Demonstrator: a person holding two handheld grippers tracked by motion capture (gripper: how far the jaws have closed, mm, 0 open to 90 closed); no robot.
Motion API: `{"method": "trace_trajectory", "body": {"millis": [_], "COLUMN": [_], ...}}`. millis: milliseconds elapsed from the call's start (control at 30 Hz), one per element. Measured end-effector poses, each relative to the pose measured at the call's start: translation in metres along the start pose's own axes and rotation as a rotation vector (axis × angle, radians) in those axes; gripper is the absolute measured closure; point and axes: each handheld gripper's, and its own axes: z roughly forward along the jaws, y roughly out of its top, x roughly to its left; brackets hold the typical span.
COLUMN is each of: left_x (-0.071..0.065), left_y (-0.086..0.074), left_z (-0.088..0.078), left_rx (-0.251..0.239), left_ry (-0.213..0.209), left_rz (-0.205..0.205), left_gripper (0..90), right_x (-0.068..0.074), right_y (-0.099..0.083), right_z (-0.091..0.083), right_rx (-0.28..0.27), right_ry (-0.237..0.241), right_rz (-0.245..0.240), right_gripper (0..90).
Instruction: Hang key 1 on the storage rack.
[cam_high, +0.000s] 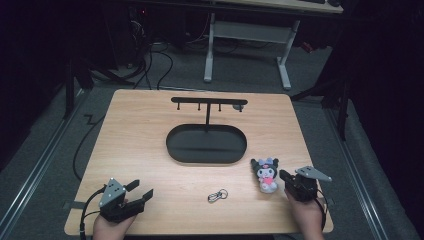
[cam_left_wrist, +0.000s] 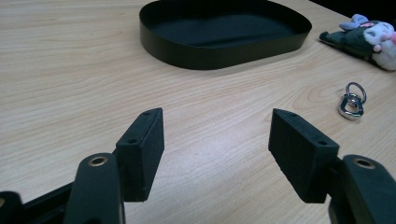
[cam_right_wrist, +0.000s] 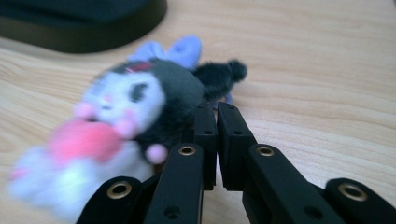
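— What sort of place is this?

— A lab or test room, by the look of it. The wooden table (cam_high: 150, 150) stands on grey carpet (cam_high: 320, 130) in a dark room, with metal rails (cam_high: 40, 165) along the floor.

— Anything else?

— Loose cables (cam_high: 155, 60) trail behind it, and a white-legged desk (cam_high: 250, 35) stands at the back — work furniture, nothing homely.

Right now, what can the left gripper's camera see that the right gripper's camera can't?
Left gripper view alone: the left gripper with jaws open over bare wood, and the metal key ring. Right gripper view alone: the right gripper, jaws shut, its tips at the plush toy. Both share the toy, the black tray and the table.
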Motion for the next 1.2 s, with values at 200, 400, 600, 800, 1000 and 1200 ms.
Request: {"method": "trace_trajectory", "body": {"millis": [200, 400, 600, 800, 1000, 1200], "left_x": [-0.003, -0.005, -0.004, -0.007, -0.007, -0.001], "left_y": [0.004, 0.007, 0.010, 0.012, 0.020, 0.006], "left_z": [0.013, 0.016, 0.020, 0.023, 0.022, 0.018], "left_rx": [0.014, 0.006, -0.003, -0.002, 0.013, 0.053], "left_ry": [-0.027, -0.044, -0.050, -0.056, -0.067, -0.017], "left_rz": [0.014, 0.026, 0.029, 0.051, 0.043, 0.059], "left_gripper": [36.2, 36.0, 34.5, 34.5, 33.3, 31.8], "right_x": [0.051, 0.072, 0.057, 0.045, 0.055, 0.063], "right_y": [0.002, -0.008, -0.017, -0.020, -0.020, -0.019], "right_z": [-0.022, 0.001, -0.002, -0.012, -0.007, -0.001], "right_rx": [-0.058, 0.065, 0.086, 0.075, 0.084, 0.099], "right_ry": [0.155, 0.199, 0.134, 0.108, 0.152, 0.162], "right_rz": [-0.054, -0.104, -0.075, -0.035, -0.060, -0.076], "right_gripper": [90.0, 90.0, 90.0, 88.7, 79.0, 75.3]}}
